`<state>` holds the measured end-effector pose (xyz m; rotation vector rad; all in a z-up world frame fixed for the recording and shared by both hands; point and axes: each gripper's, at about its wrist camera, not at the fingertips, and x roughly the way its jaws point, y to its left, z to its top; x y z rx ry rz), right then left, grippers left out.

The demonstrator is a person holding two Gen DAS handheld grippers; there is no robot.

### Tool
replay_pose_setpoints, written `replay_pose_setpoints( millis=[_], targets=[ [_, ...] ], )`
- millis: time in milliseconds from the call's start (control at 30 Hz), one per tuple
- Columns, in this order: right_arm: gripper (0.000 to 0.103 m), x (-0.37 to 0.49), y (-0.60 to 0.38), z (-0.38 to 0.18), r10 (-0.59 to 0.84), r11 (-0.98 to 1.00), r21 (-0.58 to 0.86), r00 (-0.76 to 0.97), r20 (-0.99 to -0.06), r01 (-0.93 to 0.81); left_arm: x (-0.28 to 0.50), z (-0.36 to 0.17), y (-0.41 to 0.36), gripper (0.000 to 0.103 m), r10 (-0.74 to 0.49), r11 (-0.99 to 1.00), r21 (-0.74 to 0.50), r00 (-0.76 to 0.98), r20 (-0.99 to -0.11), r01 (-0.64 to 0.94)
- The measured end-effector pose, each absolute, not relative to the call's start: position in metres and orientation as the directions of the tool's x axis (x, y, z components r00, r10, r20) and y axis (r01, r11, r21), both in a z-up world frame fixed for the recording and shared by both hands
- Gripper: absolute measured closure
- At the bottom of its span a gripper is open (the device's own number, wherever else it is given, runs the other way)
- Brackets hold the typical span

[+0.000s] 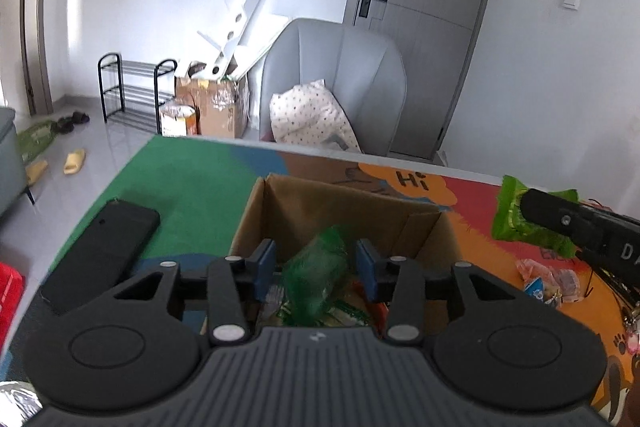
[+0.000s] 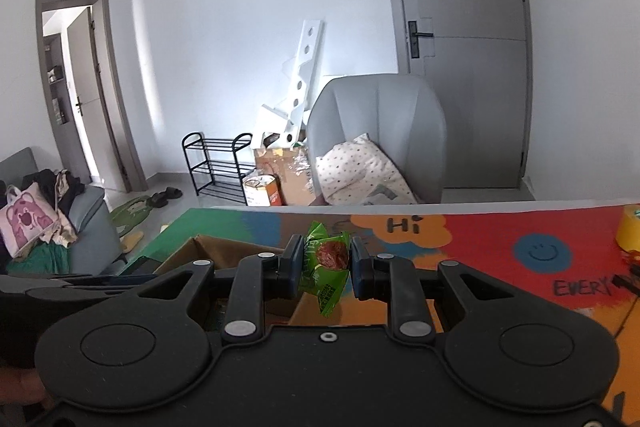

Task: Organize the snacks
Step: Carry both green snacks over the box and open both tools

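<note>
Green crinkly plastic snack packet, with a round red-brown print, sits pinched between the blue-padded fingers of the right gripper, held above the tabletop, just right of the box. From the left wrist view the same packet shows at the black tip of that gripper. Left gripper hovers over the open brown cardboard box; its fingers stand apart with a blurred translucent green wrapper between them, not touching either pad as far as can be told. Inside the box lie more glossy packs, green-and-white striped, details blurred. Tabletop has a smooth mat printed in flat colour patches: green, orange, red, with "Hi" lettering. Flat black rectangular phone lies on the green patch left of the box. Small loose wrapped snacks, pinkish and blue, sit on the red area right of the box. Yellow tape roll is at the far right edge.
</note>
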<state>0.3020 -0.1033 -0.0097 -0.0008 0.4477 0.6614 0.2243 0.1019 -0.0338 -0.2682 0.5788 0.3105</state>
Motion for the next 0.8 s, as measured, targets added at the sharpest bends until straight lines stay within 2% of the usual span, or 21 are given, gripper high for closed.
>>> replay_pose_setpoints(
  millis=[167, 267, 400, 467, 600, 633, 667, 733, 800],
  targets=[
    [0.08, 0.305, -0.091, -0.013, 0.618, 0.771, 0.153, 0.668, -0.413, -0.619, 0.224, -0.036, 0.106, 0.045, 0.197, 0.92, -0.165, 0.783, -0.59, -0.356],
    [0.08, 0.307, -0.087, -0.016, 0.648, 0.747, 0.191, 0.635, -0.42, -0.636, 0.22, -0.036, 0.109, 0.04, 0.186, 0.921, -0.17, 0.781, -0.596, -0.35],
    [0.078, 0.309, -0.078, -0.015, 0.686, 0.713, 0.232, 0.59, -0.426, -0.662, 0.217, -0.038, 0.111, 0.039, 0.173, 0.921, -0.182, 0.779, -0.603, -0.345],
    [0.067, 0.309, -0.077, -0.015, 0.699, 0.701, 0.26, 0.567, -0.437, -0.664, 0.216, -0.037, 0.111, 0.039, 0.168, 0.92, -0.189, 0.779, -0.604, -0.345],
    [0.06, 0.308, -0.085, -0.014, 0.678, 0.724, 0.259, 0.59, -0.439, -0.639, 0.214, -0.037, 0.111, 0.035, 0.163, 0.923, -0.186, 0.78, -0.604, -0.338],
    [0.054, 0.307, -0.089, -0.013, 0.674, 0.729, 0.267, 0.594, -0.44, -0.63, 0.214, -0.037, 0.11, 0.034, 0.159, 0.925, -0.187, 0.781, -0.604, -0.332],
    [0.043, 0.308, -0.092, -0.013, 0.67, 0.734, 0.273, 0.6, -0.438, -0.621, 0.213, -0.037, 0.108, 0.034, 0.16, 0.926, -0.182, 0.779, -0.606, -0.332],
    [0.031, 0.306, -0.099, -0.012, 0.656, 0.749, 0.269, 0.621, -0.43, -0.606, 0.212, -0.037, 0.104, 0.032, 0.166, 0.927, -0.17, 0.773, -0.612, -0.334],
    [0.024, 0.301, -0.104, -0.01, 0.633, 0.767, 0.239, 0.645, -0.428, -0.595, 0.212, -0.037, 0.101, 0.029, 0.162, 0.928, -0.17, 0.77, -0.617, -0.331]
  ],
)
